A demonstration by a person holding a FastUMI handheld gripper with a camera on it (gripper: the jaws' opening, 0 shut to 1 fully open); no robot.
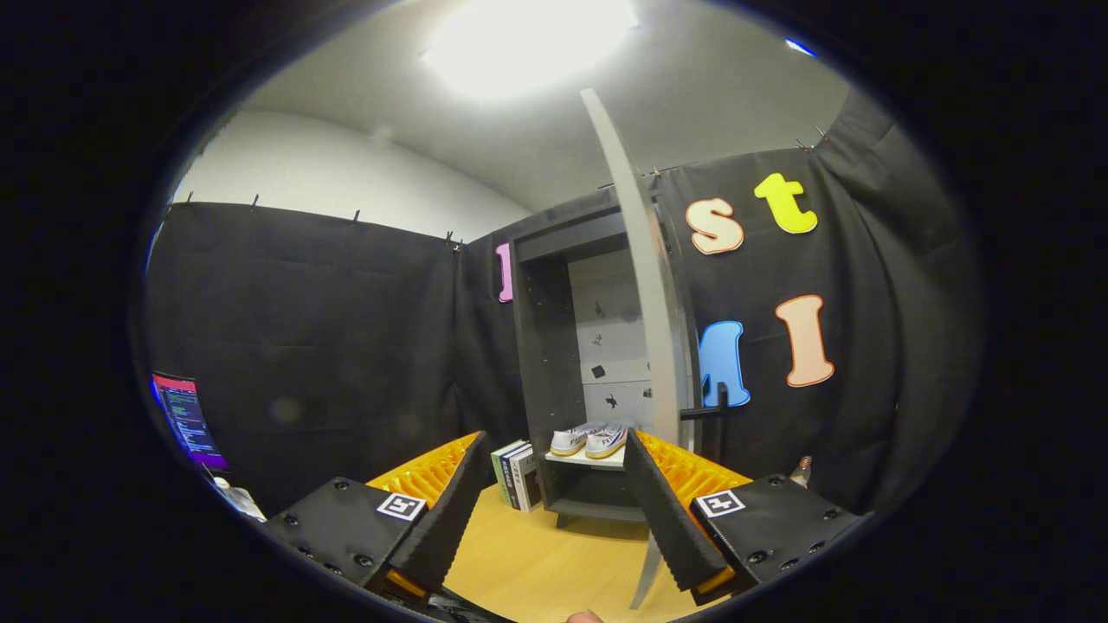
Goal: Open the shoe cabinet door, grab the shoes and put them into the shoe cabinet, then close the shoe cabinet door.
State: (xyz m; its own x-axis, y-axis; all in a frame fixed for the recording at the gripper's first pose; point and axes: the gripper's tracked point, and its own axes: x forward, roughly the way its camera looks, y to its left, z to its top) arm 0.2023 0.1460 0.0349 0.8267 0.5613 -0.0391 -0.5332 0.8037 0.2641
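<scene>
A dark grey shoe cabinet [547, 346] stands on the wooden table against the booth's back wall. Its door [647, 285] is swung wide open, seen edge-on, and reaches toward me past the right finger. A pair of white shoes [590, 440] with coloured stripes sits side by side on the cabinet's white lower shelf [606, 461]. My gripper [550, 502] is open, a short way in front of the cabinet, with nothing between its fingers. The shoes lie beyond the fingers, in line with the gap. A black handle [711, 408] sticks out from the door's right side.
A few books [517, 475] stand upright on the table just left of the cabinet. A monitor [186, 419] glows at the far left, with a pale object below it. A small bottle [802, 470] stands beyond the right finger. A fingertip [585, 617] shows at the table's near edge.
</scene>
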